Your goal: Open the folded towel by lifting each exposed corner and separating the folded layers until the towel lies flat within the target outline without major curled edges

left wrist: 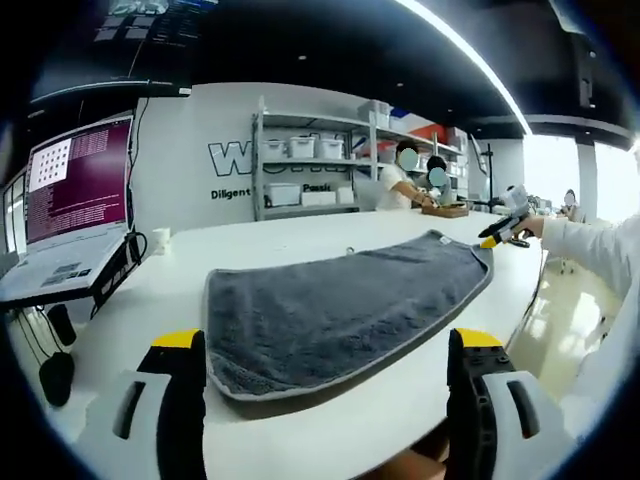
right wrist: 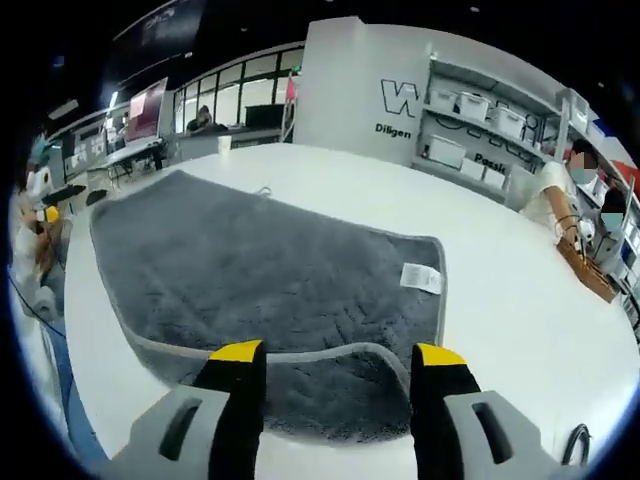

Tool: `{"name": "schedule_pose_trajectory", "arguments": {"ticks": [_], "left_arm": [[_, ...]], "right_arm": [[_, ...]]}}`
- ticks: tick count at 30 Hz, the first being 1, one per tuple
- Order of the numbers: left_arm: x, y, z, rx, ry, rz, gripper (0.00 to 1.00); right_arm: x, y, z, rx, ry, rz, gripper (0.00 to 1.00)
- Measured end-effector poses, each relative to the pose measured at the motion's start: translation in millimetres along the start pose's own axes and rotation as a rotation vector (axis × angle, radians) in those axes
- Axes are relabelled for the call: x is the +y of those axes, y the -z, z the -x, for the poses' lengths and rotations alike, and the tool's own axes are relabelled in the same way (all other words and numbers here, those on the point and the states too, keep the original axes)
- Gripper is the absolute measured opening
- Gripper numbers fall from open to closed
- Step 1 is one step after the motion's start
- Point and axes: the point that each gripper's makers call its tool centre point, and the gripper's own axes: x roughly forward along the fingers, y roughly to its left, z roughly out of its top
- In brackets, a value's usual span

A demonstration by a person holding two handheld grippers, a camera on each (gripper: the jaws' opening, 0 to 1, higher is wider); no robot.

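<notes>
White table runs wide across a workshop room, shelving with storage bins against the far wall, two people seated beyond the table's far end. One grey towel lies spread on the table. In the right gripper view the towel looks mostly flat, with one near edge folded over on itself between the jaws, and one white label showing near a corner.

Two grippers in play. The left gripper hangs low at the near table edge, jaws wide apart, yellow tips either side of the towel's near hem, gripping nothing. The right gripper sits over the folded strip of towel, jaws apart too, nothing pinched between them. In the left gripper view the right gripper comes in from the right at the towel's far corner, held by a white sleeve; whether it touches the cloth there, I can't tell.

One open laptop stands at the left on a raised stand, a cable beside it, one small white cup just past it. Nothing sits on the towel itself.
</notes>
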Motion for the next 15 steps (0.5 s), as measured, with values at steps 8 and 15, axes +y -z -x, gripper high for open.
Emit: {"name": "schedule_pose_trajectory", "arguments": {"ticks": [8, 15], "left_arm": [[4.2, 3.1, 1.5, 0.007, -0.011, 0.011, 0.99], [6.7, 3.8, 0.8, 0.003, -0.010, 0.020, 0.98]], "right_arm": [[-13.3, 12.8, -12.9, 0.046, 0.011, -0.021, 0.18], [-22.4, 9.8, 7.6, -0.009, 0.030, -0.030, 0.00]]}}
